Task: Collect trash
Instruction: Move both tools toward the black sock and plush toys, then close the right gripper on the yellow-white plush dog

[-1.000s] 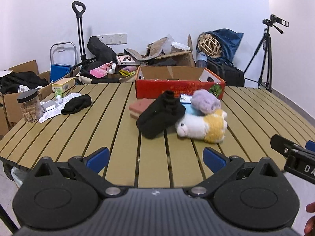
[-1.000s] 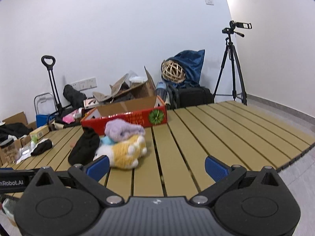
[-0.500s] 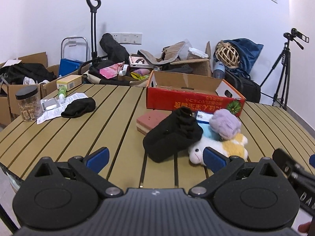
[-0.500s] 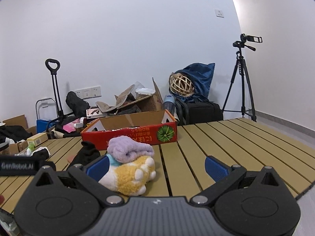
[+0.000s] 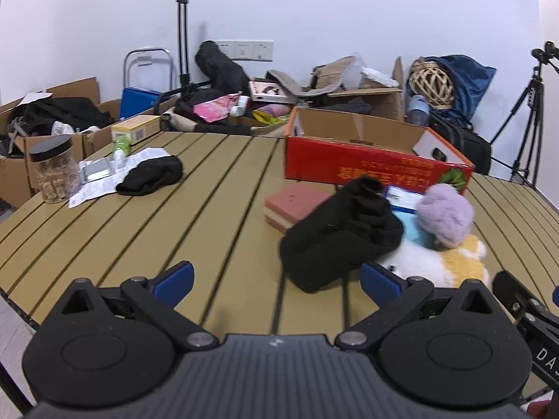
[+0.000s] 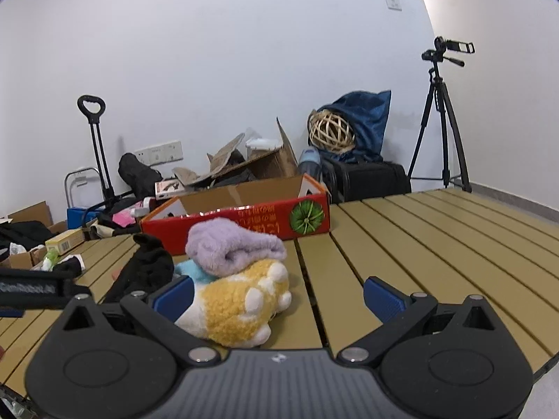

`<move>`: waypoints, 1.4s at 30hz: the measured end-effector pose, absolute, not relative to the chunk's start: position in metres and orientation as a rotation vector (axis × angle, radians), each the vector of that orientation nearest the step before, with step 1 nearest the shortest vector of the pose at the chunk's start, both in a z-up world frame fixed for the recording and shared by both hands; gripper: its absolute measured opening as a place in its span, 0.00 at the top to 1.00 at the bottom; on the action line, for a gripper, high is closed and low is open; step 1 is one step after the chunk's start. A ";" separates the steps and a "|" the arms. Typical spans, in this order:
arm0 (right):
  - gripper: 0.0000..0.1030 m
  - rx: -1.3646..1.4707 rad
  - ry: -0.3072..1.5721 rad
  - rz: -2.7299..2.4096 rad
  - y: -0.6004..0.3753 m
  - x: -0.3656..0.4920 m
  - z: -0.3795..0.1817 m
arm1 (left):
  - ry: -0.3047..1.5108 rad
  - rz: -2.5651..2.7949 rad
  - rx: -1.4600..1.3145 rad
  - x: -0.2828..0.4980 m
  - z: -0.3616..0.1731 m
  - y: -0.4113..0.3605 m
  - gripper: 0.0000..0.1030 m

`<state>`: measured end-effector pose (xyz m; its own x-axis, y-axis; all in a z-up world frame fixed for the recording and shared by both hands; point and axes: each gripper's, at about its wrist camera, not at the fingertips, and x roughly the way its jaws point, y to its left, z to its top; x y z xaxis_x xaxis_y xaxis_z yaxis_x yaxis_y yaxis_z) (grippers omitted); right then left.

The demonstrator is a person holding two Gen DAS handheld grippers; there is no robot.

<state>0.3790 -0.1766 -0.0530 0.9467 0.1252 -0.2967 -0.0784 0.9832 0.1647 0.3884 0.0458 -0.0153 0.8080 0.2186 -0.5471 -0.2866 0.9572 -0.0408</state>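
Observation:
A red cardboard box (image 5: pixel 374 167) (image 6: pixel 244 216) stands open on the slatted table. In front of it lie a black sock (image 5: pixel 339 234) (image 6: pixel 146 265), a pink block (image 5: pixel 297 204), a lilac cloth (image 5: pixel 445 214) (image 6: pixel 230 246) and a white-yellow plush toy (image 5: pixel 436 262) (image 6: pixel 237 300). My left gripper (image 5: pixel 276 281) is open and empty, low over the table, its right finger by the black sock. My right gripper (image 6: pixel 277 295) is open and empty, with the plush toy just past its left finger.
At the table's left are a second black sock (image 5: pixel 150 176), papers (image 5: pixel 104 178), a foil pack (image 5: pixel 96 169) and a jar (image 5: pixel 54 169). Behind the table are cardboard boxes (image 5: pixel 363 94), a trolley (image 5: pixel 181 35), bags and a tripod (image 6: pixel 442 118).
Both grippers have moved forward and lower toward the pile by the red box, which now looks larger and closer. Both stay open and empty.

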 end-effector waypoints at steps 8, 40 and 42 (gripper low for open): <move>0.00 0.185 0.347 0.098 -0.170 0.394 -0.057 | 0.579 0.320 -0.123 0.386 -0.018 0.070 0.00; 0.45 0.430 0.580 0.128 -0.151 0.469 -0.077 | 0.578 0.326 -0.160 0.376 -0.011 0.098 0.00; 0.47 0.466 0.574 0.145 -0.154 0.465 -0.076 | 0.570 0.324 -0.169 0.373 -0.008 0.100 0.00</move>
<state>0.4651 -0.1537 -0.0759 0.8327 0.2597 -0.4891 -0.0043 0.8862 0.4633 0.3732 0.1000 -0.0085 0.7930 0.2535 -0.5540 -0.3464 0.9356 -0.0677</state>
